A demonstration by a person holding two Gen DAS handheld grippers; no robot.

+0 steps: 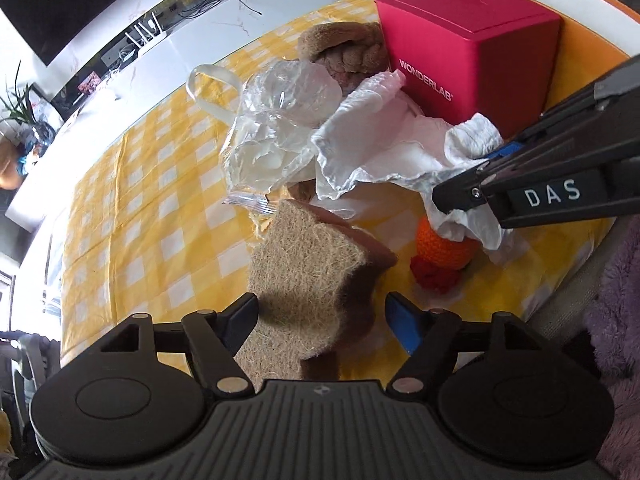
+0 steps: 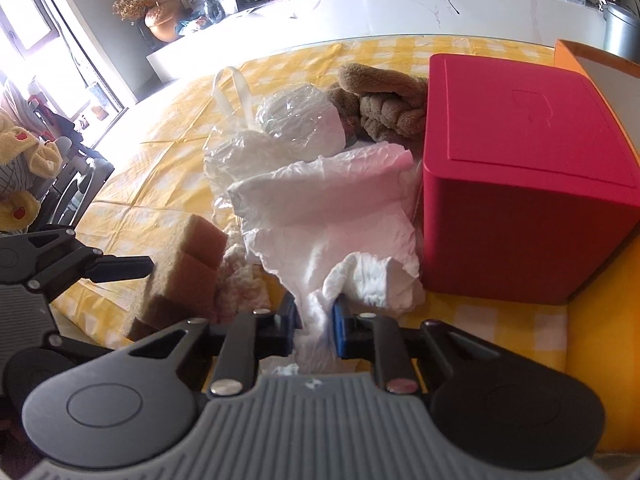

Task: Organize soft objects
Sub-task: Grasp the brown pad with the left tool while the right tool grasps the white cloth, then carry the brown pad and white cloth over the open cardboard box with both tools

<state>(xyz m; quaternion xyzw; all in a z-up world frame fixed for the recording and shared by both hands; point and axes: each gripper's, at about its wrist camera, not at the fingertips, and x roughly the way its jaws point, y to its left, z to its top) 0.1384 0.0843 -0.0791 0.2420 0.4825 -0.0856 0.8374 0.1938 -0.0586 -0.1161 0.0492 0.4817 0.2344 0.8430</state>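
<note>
My left gripper point(image 1: 322, 320) is open, with a tan-and-brown scouring sponge point(image 1: 304, 276) standing between its fingers; the left finger touches it, the blue right pad point(image 1: 404, 326) is apart. The sponge also shows in the right wrist view point(image 2: 188, 272). My right gripper point(image 2: 316, 326) is shut on a crumpled white tissue point(image 2: 340, 232), which also shows in the left wrist view point(image 1: 400, 148); the right gripper shows there too point(image 1: 468, 184). An orange and red crochet toy point(image 1: 440, 256) lies under the tissue. A brown plush toy point(image 1: 344, 50) lies at the back.
A red WONDERLAB box point(image 1: 468, 44) stands beside an orange tray point(image 1: 584, 52) on the yellow checked tablecloth point(image 1: 152, 208). A crumpled clear plastic bag point(image 1: 276, 120) lies by the tissue. A purple fuzzy fabric point(image 1: 616, 304) is at the right table edge.
</note>
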